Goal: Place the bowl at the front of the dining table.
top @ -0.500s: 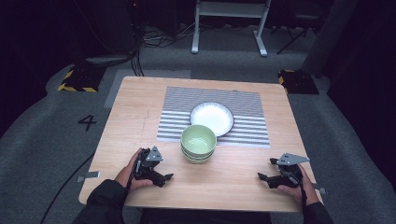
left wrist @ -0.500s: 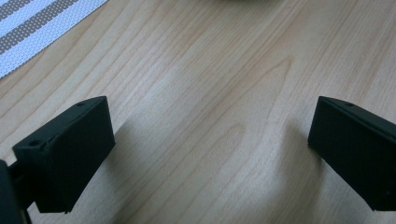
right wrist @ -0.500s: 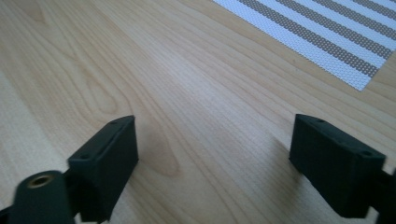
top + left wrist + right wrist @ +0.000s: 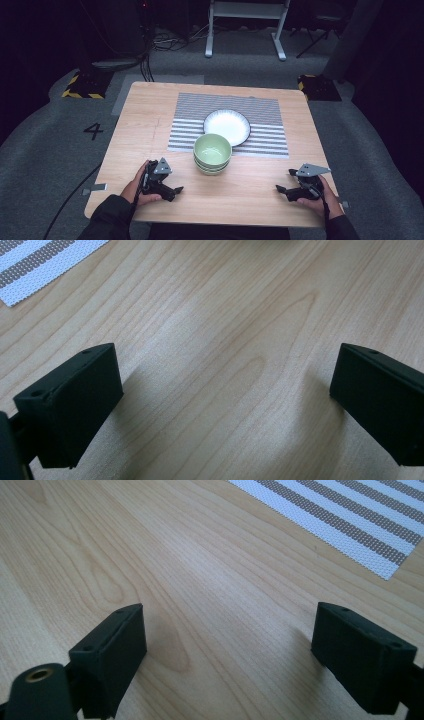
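Two grippers rest low on the table (image 4: 150, 125), left gripper (image 4: 172, 190) at seven o'clock, right gripper (image 4: 283, 190) at five, fingers spread wide and empty. Nothing has shifted since half a second ago; the green bowls (image 4: 212, 152) stay stacked mid-table, touching the white plate (image 4: 227, 126) on the striped mat (image 4: 190, 115).

High view looks forward and down from above the near edge, taking in the whole light wooden worktop (image 4: 150, 130). Both gripper views sit low and close, skimming that wood between their own black jaws. Each catches a corner of the grey-and-white striped woven mat (image 4: 270, 112) (image 4: 35, 260) (image 4: 350, 510).
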`<state>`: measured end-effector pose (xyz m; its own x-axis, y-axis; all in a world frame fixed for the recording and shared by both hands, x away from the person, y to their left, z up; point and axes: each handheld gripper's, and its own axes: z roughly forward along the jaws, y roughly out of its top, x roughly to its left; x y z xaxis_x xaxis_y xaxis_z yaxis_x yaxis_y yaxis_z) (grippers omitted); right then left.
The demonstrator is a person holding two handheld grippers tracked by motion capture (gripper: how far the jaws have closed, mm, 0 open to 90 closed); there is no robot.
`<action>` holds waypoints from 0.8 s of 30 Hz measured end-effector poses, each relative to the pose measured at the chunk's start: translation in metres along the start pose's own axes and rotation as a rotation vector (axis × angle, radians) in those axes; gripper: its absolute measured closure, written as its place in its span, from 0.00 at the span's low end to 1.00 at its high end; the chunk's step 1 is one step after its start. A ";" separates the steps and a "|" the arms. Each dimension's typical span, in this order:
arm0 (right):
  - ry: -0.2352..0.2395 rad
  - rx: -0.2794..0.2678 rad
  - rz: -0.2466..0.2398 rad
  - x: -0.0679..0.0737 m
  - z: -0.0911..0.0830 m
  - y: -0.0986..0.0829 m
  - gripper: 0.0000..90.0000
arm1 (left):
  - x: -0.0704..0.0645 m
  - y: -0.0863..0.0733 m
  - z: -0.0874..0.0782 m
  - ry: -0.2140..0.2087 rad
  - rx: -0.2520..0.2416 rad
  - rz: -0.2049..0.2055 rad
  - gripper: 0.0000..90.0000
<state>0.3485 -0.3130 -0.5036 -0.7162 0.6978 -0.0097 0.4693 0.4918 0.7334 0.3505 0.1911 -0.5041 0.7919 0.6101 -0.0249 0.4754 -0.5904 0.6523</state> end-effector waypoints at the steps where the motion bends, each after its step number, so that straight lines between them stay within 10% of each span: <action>1: 0.000 -0.003 0.001 0.000 0.000 0.000 0.18 | 0.000 0.000 0.000 0.000 0.000 0.000 0.00; 24: 0.031 -0.062 0.008 -0.002 -0.015 0.009 0.20 | 0.000 0.000 0.000 0.002 -0.003 -0.002 0.00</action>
<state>0.3461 -0.3181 -0.4867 -0.7287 0.6846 0.0170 0.4430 0.4522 0.7741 0.3507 0.1909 -0.5043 0.7901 0.6125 -0.0249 0.4759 -0.5872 0.6547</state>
